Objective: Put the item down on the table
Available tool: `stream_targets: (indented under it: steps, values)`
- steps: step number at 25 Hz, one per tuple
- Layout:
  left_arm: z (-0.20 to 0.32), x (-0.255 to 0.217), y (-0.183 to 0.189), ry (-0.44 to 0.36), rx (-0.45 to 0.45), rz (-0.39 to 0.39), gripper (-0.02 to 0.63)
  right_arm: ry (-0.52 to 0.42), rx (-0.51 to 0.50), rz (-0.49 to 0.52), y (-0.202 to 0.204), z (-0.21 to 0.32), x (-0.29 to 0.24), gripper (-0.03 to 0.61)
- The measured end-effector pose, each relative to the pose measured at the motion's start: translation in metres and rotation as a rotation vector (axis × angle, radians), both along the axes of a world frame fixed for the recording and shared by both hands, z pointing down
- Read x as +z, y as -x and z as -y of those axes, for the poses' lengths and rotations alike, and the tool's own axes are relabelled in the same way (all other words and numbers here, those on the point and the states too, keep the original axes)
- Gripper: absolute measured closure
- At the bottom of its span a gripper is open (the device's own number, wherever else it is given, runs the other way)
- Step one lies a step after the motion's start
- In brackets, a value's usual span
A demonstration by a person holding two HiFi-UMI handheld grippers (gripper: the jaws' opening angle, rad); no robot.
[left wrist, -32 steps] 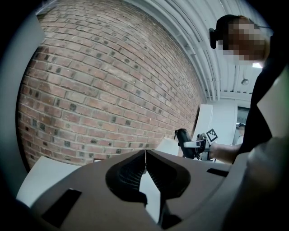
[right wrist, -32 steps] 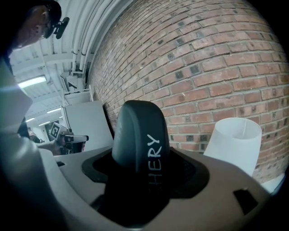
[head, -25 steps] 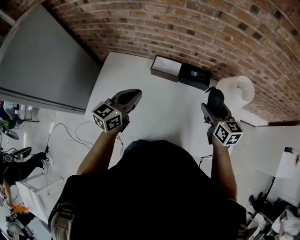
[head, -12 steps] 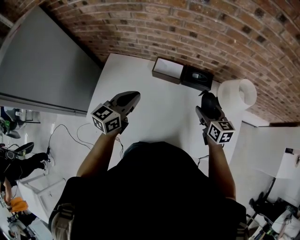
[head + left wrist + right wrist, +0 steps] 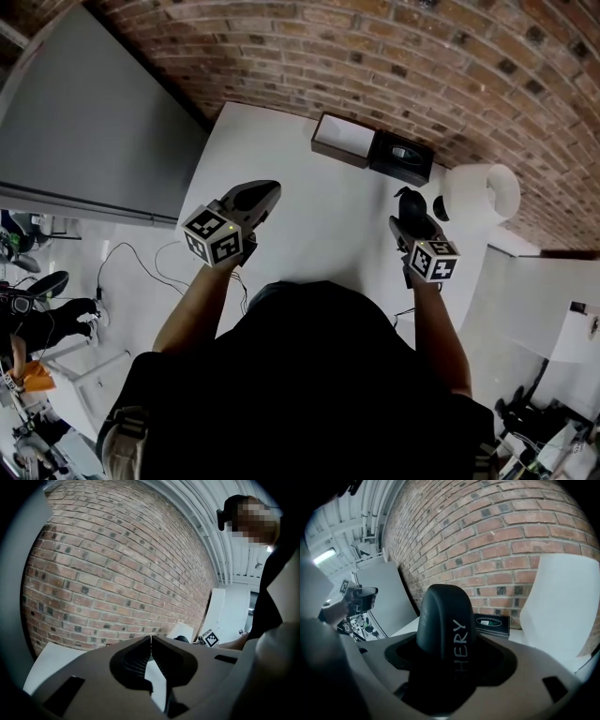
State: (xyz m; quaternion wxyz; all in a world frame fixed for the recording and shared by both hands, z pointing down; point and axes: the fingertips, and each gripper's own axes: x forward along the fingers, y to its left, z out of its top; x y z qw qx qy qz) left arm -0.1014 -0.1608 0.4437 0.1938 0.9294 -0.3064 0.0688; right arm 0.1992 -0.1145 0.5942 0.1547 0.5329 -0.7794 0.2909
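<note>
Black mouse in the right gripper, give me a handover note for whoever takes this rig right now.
Left gripper: shut, empty, over the left part of the table.
Right gripper: shut on the black mouse, held above the table near its right edge.
Done: the mouse is in hand over the table.
Left: lower it onto the bare tabletop, open the jaws, back away.

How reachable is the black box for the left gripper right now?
Probably yes. Only bare table lies between the left gripper and the black box; the right gripper, gripping the black item, sits off that line. The left's shut jaws would need opening first.
</note>
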Motion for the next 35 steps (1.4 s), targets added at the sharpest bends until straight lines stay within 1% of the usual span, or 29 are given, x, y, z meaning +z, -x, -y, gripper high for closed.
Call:
stream_targets:
  steps: [14,22,30,32,35]
  values:
    - [0.009,0.008,0.022,0.021,-0.026,0.012,0.586,0.178,0.007,-0.068,-0.005,-0.012,0.093,0.224]
    - [0.013,0.016,0.02,0.038,-0.022,0.022,0.586,0.24,0.0,-0.108,-0.009,-0.02,0.13,0.224]
    - [0.017,0.019,0.016,0.046,-0.021,0.031,0.586,0.294,0.003,-0.112,-0.013,-0.03,0.161,0.224]
    - [0.018,0.023,0.016,0.055,-0.022,0.034,0.586,0.311,-0.006,-0.121,-0.011,-0.033,0.169,0.224]
    - [0.018,0.027,0.015,0.066,-0.02,0.035,0.586,0.333,-0.048,-0.135,0.0,-0.036,0.175,0.224]
